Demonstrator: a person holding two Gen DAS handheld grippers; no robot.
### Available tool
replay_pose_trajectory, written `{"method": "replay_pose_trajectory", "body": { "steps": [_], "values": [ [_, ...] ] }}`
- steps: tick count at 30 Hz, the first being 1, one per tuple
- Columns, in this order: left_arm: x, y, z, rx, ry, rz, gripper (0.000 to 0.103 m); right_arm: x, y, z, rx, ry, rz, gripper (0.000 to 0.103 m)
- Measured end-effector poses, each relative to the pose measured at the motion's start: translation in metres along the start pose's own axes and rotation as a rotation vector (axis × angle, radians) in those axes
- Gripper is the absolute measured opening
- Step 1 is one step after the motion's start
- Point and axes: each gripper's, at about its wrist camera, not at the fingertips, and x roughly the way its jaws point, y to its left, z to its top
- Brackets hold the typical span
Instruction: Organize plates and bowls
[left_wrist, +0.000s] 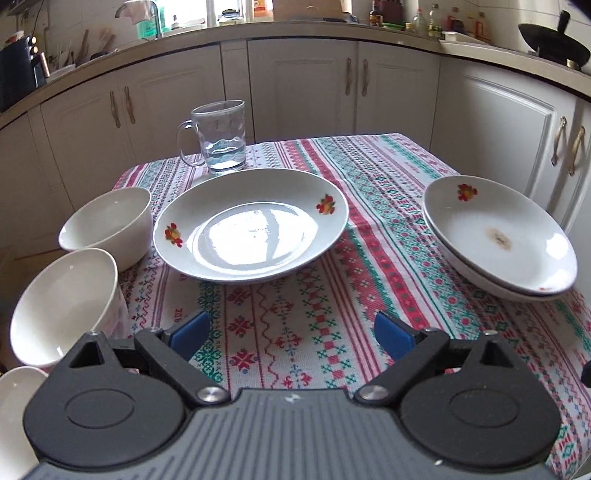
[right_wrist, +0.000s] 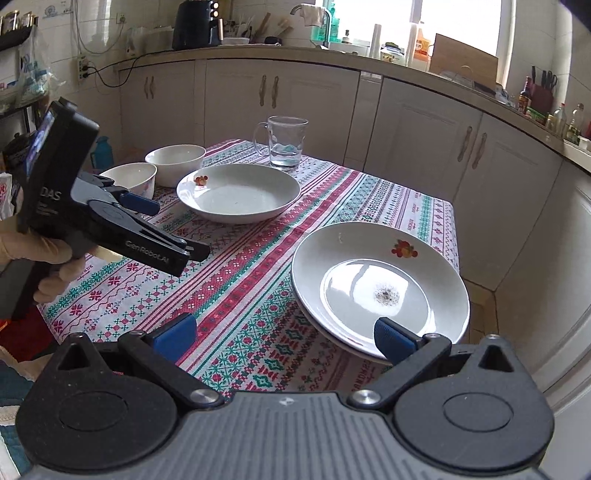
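On the desk (left_wrist: 280, 325) with its patterned cloth, the stacking of plates looks part done: a two-plate stack (right_wrist: 380, 284) lies at the right gripper's (right_wrist: 284, 336) two o'clock, one blue pad over its near rim. The single deep plate (left_wrist: 251, 229) sits at twelve o'clock from the left gripper (left_wrist: 291, 332), well apart. Both grippers stand wide and empty. Next, the left must reach that plate's rim; the bowls (left_wrist: 107, 225) wait at ten o'clock.

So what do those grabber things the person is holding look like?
Both are black plastic tools. The left gripper and the right gripper each have two blue ribbed fingertips on black arms with silver screws, above round black discs and a grey ridged body. The left one has white lettering along its side.
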Motion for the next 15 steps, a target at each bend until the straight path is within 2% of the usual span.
{"method": "replay_pose_trajectory", "body": {
  "steps": [3,8,12,15],
  "values": [
    [0.014,0.002,0.0,-0.016,0.012,0.029,0.096,0.007,-0.003,0.009,-0.025,0.011,0.005,0.103],
    [0.035,0.014,0.001,-0.098,0.044,0.01,0.097,0.025,-0.011,0.028,-0.071,0.034,0.014,0.103],
    [0.045,0.014,0.006,-0.101,0.046,0.023,0.103,0.038,-0.018,0.045,-0.112,0.048,0.024,0.103],
    [0.048,0.014,0.01,-0.108,0.048,0.033,0.103,0.049,-0.022,0.055,-0.149,0.056,0.042,0.103]
  ]
}}
